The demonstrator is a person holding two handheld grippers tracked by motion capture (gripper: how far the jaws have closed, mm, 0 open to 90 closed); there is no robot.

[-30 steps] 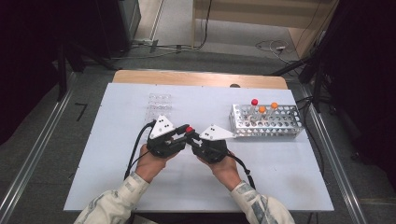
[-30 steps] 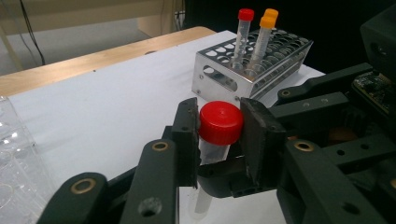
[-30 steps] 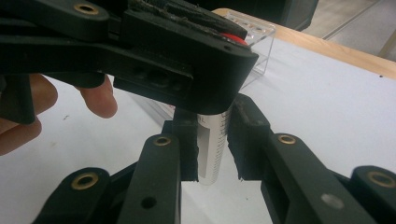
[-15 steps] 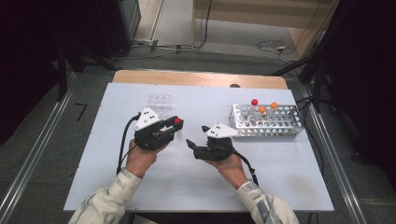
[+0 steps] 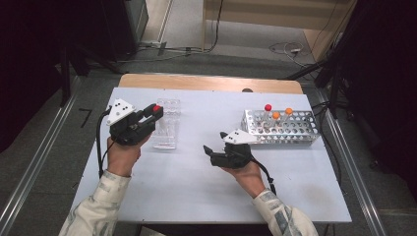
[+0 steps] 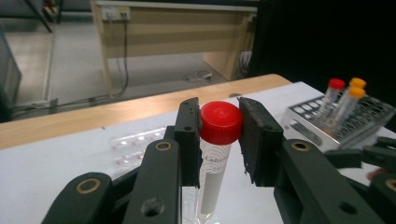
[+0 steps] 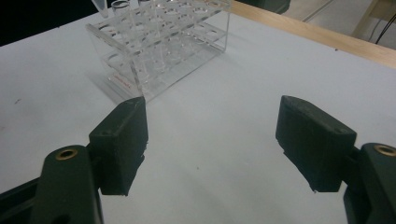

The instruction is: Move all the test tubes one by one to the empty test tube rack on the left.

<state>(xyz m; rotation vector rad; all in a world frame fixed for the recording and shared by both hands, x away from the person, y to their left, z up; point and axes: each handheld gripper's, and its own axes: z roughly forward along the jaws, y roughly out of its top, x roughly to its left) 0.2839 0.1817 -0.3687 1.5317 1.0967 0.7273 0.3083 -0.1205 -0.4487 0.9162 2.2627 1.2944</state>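
Centrally, a red-capped tube (image 6: 216, 140) sits upright, clamped at its cap by the left gripper (image 5: 147, 117), above the white table (image 5: 196, 187) just beside a clear plastic rack (image 5: 166, 123). The right gripper (image 5: 212, 150) hovers near the table's middle, jaws spread wide with nothing between them. Well apart at the right, a metal rack (image 5: 282, 129) holds 3 capped tubes (image 5: 276, 116).

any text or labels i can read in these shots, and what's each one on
"Labse": partial print on the tube, just below its red cap; the rest is cut off by the left gripper.
Red marks on the base of the clear rack: too blurred to read.
Nothing readable on the metal rack, its capped tubes, or the right gripper.
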